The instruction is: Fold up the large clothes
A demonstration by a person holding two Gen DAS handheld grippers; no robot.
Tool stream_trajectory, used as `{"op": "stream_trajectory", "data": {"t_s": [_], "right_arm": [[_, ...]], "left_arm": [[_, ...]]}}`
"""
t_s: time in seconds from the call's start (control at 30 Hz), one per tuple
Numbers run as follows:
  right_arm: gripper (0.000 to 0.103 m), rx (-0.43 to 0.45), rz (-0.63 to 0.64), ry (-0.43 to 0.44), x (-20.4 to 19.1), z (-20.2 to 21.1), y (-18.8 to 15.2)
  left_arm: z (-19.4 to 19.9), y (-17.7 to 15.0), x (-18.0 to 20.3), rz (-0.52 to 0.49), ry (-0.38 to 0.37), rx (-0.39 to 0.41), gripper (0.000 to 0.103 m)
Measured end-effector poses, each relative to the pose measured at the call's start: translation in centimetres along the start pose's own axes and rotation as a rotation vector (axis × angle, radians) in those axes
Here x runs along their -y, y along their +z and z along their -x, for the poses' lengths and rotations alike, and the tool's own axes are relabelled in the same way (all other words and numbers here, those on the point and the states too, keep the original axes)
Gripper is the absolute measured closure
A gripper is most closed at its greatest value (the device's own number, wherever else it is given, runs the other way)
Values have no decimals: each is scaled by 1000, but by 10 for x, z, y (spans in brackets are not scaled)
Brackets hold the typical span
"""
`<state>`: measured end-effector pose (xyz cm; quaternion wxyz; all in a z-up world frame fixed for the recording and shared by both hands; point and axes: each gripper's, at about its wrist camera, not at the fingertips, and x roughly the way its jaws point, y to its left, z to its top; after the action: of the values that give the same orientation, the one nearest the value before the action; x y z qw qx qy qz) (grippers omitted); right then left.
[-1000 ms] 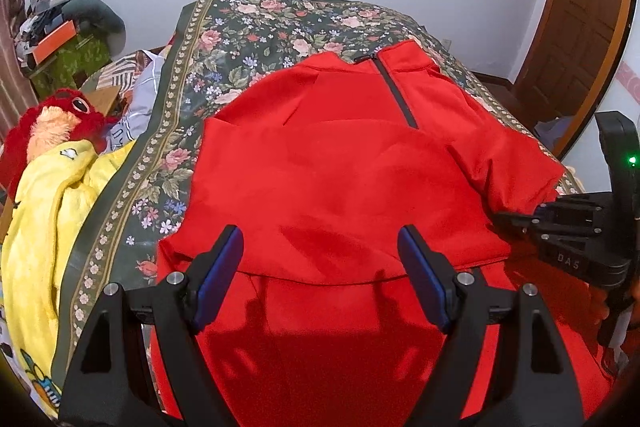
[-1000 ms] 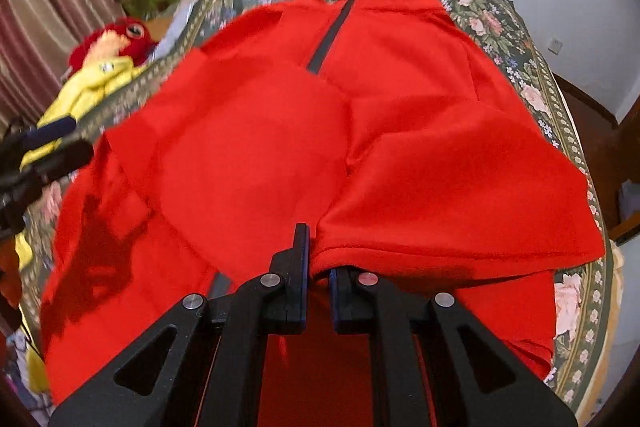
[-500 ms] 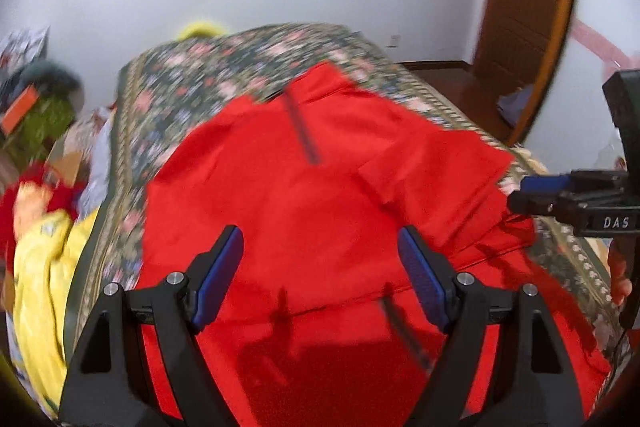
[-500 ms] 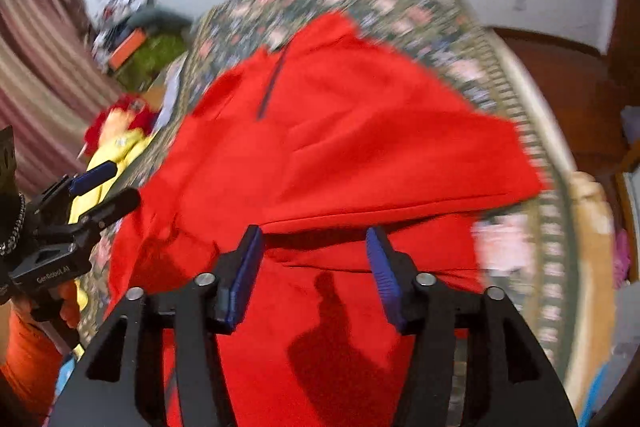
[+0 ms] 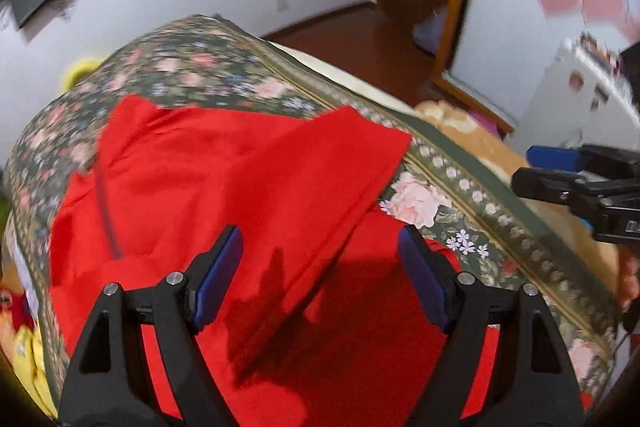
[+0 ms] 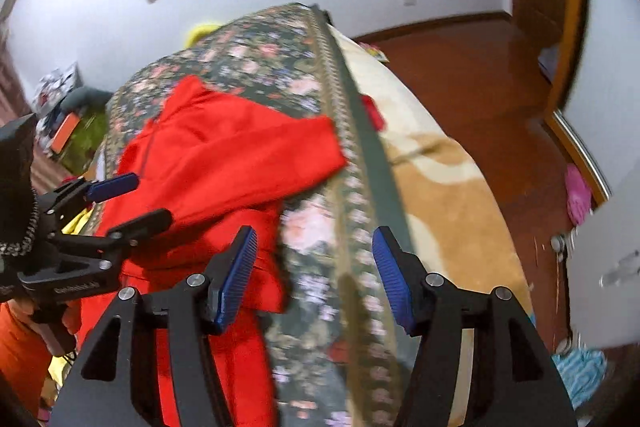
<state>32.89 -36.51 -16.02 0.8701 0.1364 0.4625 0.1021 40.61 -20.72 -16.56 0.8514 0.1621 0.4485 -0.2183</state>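
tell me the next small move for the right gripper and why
Probably swing the open right gripper back left onto the red zip-front garment. It is aimed at bare green floral bedspread, and the folded-over sleeve flap lies loose; the left gripper is open too.

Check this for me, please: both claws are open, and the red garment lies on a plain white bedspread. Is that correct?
Not quite. Both the left claw and the right claw are open, but the red garment lies on a dark floral bedspread, not a plain white one. The right wrist view shows it.
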Motion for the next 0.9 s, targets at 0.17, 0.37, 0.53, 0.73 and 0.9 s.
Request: {"op": "stream_trajectory", "data": {"t_s": [0.17,0.37,0.53,0.73,0.9], "right_arm": [[47,-17,-7,-39,18,-8,-7],[47,-19,-34,-29,30,-11,-10],[47,-27,-27,-31,29,-15,-10],[47,-25,3,-30,17,-13,-11],[47,-21,33,-28,2,-8,-9]], "left_arm": [[-55,13,28,-85,23,-87,24],[-99,25,36,-75,75,-120,34],[-105,33,30,-56,72,-99,69],[-74,40,4,83,11,-14,95],[-26,38,-37,196,-1,86,98]]}}
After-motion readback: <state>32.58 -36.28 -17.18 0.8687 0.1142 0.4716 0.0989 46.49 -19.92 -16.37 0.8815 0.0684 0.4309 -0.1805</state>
